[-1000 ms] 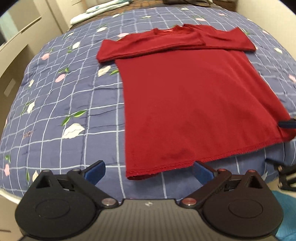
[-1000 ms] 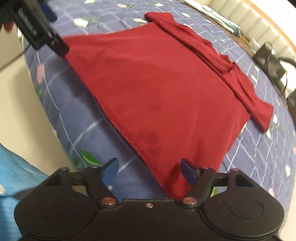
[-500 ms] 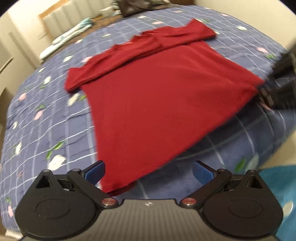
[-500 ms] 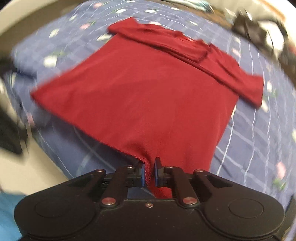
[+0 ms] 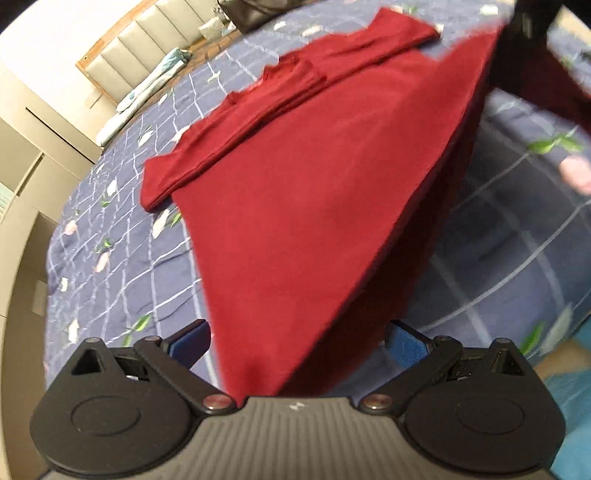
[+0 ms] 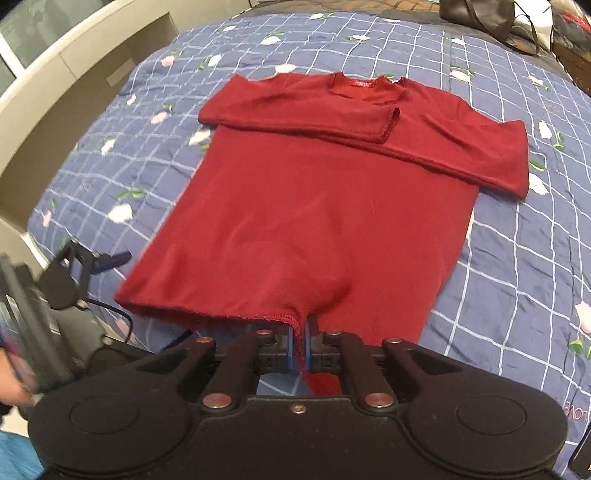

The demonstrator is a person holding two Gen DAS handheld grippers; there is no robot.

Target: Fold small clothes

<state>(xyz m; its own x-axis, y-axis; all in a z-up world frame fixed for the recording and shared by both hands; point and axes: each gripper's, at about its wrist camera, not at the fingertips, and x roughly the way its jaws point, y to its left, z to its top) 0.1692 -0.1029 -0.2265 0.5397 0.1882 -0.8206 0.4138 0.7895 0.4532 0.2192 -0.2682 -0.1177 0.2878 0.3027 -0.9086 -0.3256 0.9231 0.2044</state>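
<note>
- Two grippers are at the near hem of a red shirt [image 6: 325, 206] that lies on a blue checked bedspread [image 6: 517, 258], its sleeves already folded across the chest.
- Right gripper [image 6: 300, 345] is clenched on the hem, with a tuck of red cloth pinched between its blue pads and the edge lifted a little off the bed.
- Left gripper [image 5: 297, 341] is spread wide at the other hem corner; the cloth runs between its fingers, but nothing is pinched yet.
- My read: this is the bottom-to-top fold, only half gripped. Next the left gripper needs to close on its corner, then both should carry the hem up towards the collar [image 6: 364, 86].
- Room looks good: open bedspread lies beyond the collar and on both sides.
- Bed edge sits right under the hem, so any slack may slide off it.
- Dark bag [image 6: 480, 16] near the headboard is well apart from the shirt.
</note>
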